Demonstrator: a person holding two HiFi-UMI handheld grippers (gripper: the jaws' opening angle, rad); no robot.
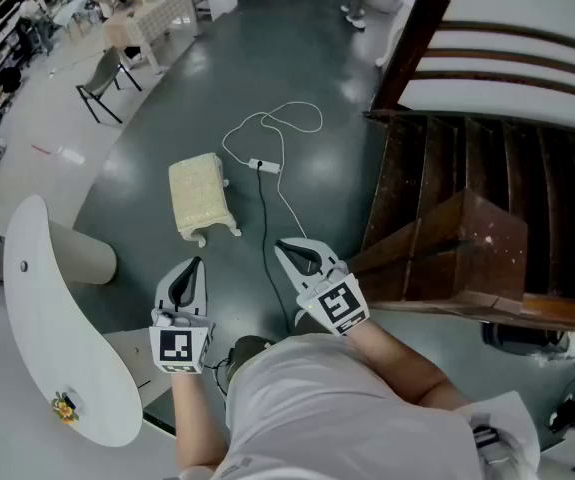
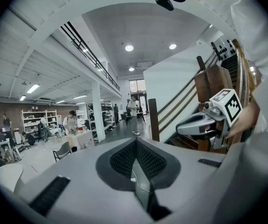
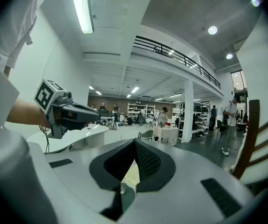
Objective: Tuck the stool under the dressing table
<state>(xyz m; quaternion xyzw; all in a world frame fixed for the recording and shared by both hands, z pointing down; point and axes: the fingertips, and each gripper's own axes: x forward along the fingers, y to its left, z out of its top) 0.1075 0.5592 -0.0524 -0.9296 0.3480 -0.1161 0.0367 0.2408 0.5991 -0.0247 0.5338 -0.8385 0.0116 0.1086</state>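
Cream upholstery covers the stool (image 1: 201, 197), which sits on the dark grey-green floor (image 1: 307, 58) with its curled white legs showing along its near and right edges. It lies out in the open, ahead of both grippers and touching neither. It is between the white desk (image 1: 37, 308) at the left and the dark wooden furniture (image 1: 467, 238) at the right, and no part of it is under the desk. A white cable (image 1: 267, 128) loops over the floor just right of the stool, and a black cable (image 1: 263, 223) runs from there back toward the person.

The left gripper (image 1: 195, 264) is held low in front of the person and aims at the floor short of the stool. Its fingers (image 2: 122, 160) are closed together with nothing between them. The right gripper (image 1: 282, 246) is alongside it, a little further forward and nearer the wooden furniture. Its fingers (image 3: 145, 160) are likewise pressed shut and empty, and a sliver of cream shows past them.

A small yellow object (image 1: 64, 406) rests on the desk's curved top near the person. Far off, people stand among shelves, a chair (image 1: 102, 80) and a pale table (image 1: 152, 18).
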